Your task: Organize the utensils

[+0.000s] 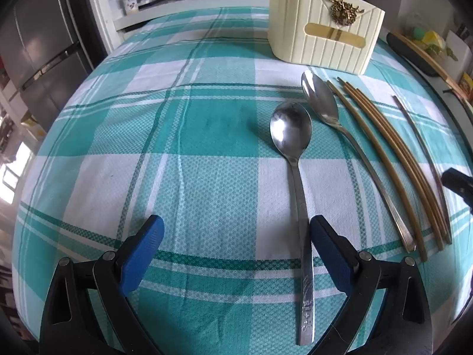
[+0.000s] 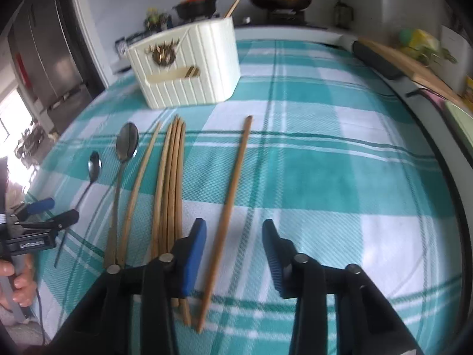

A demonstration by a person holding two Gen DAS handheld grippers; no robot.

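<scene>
Left wrist view: the left gripper is being held wide open above the table, nothing pinched. The short spoon is lying inside the gap, just beside the right-hand finger, pad apparently not pressing it. Its long axis is running straight ahead from the gripper, bowl far, handle end near. A longer spoon is lying further right, then a bunch of chopsticks, then a single chopstick, all well outside the jaws. The cream holder is standing ahead and to the right, beyond the spoon bowls; at least one stick tip is showing above its rim, other contents cannot be told.

Right wrist view: the right gripper is being held partly open, empty. The single chopstick is lying between the fingers, nearer the left pad, not squeezed; its long axis is pointing ahead, slightly tilted right at the far tip. The chopstick bunch is lying just left of the left finger, both spoons further left, with the left gripper beside the short spoon. The holder is standing ahead-left, one stick poking out of its top.

Judgement: each gripper is nearer its own item, so a closing on the straddled piece is likely being set up, then a carry forward to the holder.
</scene>
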